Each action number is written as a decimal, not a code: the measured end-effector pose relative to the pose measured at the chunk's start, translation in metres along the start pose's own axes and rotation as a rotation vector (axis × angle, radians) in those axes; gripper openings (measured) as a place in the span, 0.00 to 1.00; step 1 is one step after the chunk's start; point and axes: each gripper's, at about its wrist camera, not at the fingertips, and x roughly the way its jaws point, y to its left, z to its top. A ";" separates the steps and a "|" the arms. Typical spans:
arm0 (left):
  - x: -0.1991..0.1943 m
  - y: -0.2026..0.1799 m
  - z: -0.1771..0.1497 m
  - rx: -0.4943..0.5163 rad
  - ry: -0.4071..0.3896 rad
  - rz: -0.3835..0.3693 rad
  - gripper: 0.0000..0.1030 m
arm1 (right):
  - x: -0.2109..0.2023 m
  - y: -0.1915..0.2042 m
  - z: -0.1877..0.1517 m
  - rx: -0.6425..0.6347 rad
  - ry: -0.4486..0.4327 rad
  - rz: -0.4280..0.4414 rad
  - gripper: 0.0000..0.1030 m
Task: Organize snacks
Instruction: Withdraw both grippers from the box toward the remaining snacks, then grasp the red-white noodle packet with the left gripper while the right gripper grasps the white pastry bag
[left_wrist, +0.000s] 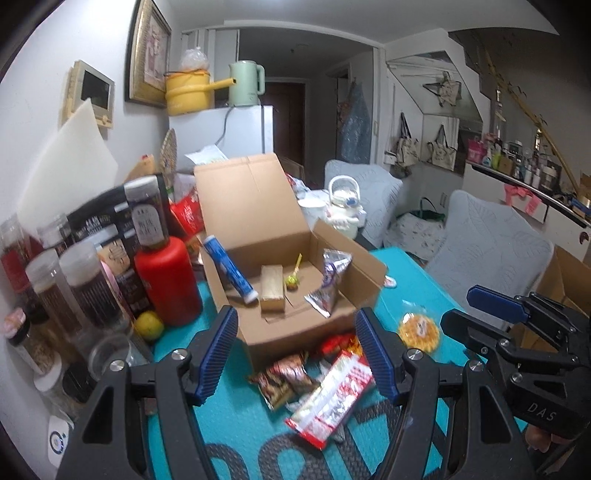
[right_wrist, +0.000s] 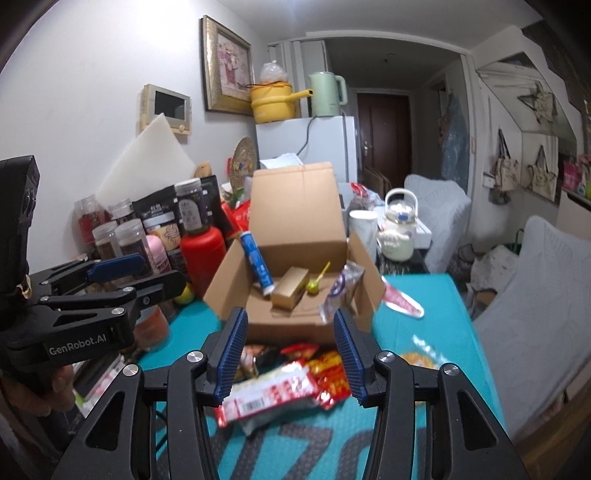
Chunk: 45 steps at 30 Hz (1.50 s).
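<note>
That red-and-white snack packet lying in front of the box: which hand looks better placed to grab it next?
Probably the right. The red-and-white packet lies between the open right gripper's fingers, while the open left gripper has it nearer one finger.

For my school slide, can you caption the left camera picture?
Open left gripper above snack packets on a teal mat, facing a cardboard box holding snacks.

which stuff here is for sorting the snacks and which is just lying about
For the job: box, blue tube, lollipop, silver packet, red-white pack, brown packets.
Lying about: red bottle, jars, lemon, teapot, kettle.
</note>
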 end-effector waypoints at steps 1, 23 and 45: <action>0.001 0.000 -0.004 -0.001 0.009 -0.004 0.64 | -0.001 -0.001 -0.004 0.004 0.007 0.001 0.47; 0.063 -0.016 -0.062 0.048 0.232 -0.174 0.64 | 0.037 -0.019 -0.074 0.089 0.179 0.004 0.47; 0.155 -0.028 -0.093 0.086 0.485 -0.223 0.64 | 0.098 -0.070 -0.100 0.192 0.346 -0.025 0.47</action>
